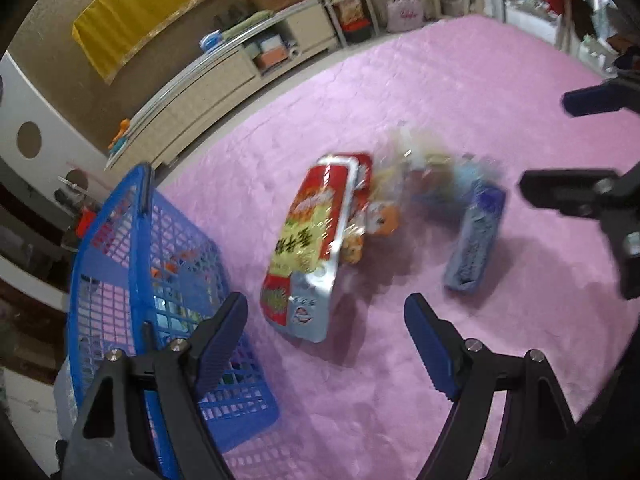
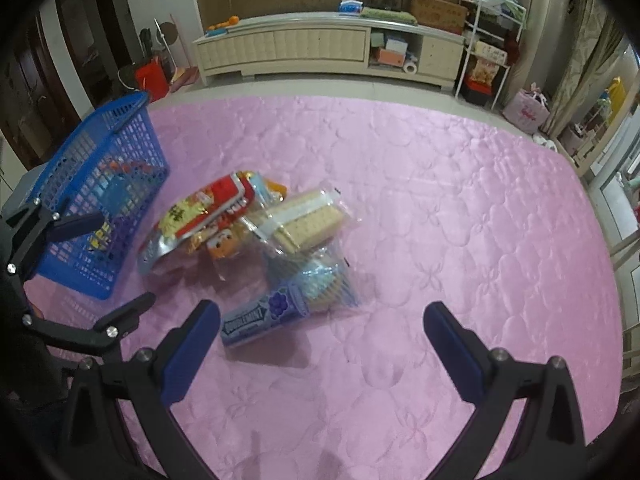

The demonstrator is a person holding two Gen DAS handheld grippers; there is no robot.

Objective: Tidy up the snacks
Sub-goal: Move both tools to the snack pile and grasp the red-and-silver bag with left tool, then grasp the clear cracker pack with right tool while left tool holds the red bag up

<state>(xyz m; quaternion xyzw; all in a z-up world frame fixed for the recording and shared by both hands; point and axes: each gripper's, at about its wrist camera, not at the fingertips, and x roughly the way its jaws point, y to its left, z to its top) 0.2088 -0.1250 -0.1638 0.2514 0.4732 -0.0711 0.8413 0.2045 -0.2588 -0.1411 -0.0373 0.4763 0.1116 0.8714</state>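
Looking down on a pink quilted bed (image 2: 440,208) with both grippers over it. Our left gripper (image 1: 326,344) has its fingers (image 1: 224,340) spread wide, nothing between them; they sit above the bed between the blue basket (image 1: 132,248) and the snack pile. Our right gripper (image 2: 322,354) is also wide open and empty, hanging just short of the blue gum pack (image 2: 256,318).

Snacks are heaped together near the left side of the bed, as seen from the right wrist camera, well clear of the far edge:
- red and silver bag (image 1: 308,248), largest item, on the basket side of the pile, propped up on the others
- clear pack of wafers (image 2: 304,220) on top, toward the far side
- small orange packet (image 2: 222,248) tucked under the red bag
- light blue packet of biscuits (image 2: 324,284) just behind the gum pack, touching it
- gum pack lies flat at the near end of the pile

Basket stands at the bed's left edge, just beside the pile, not touching it as far as we can tell. A few items show through its mesh; too blurred to identify.

Left wrist view is motion-blurred, so pile detail comes from the right one.
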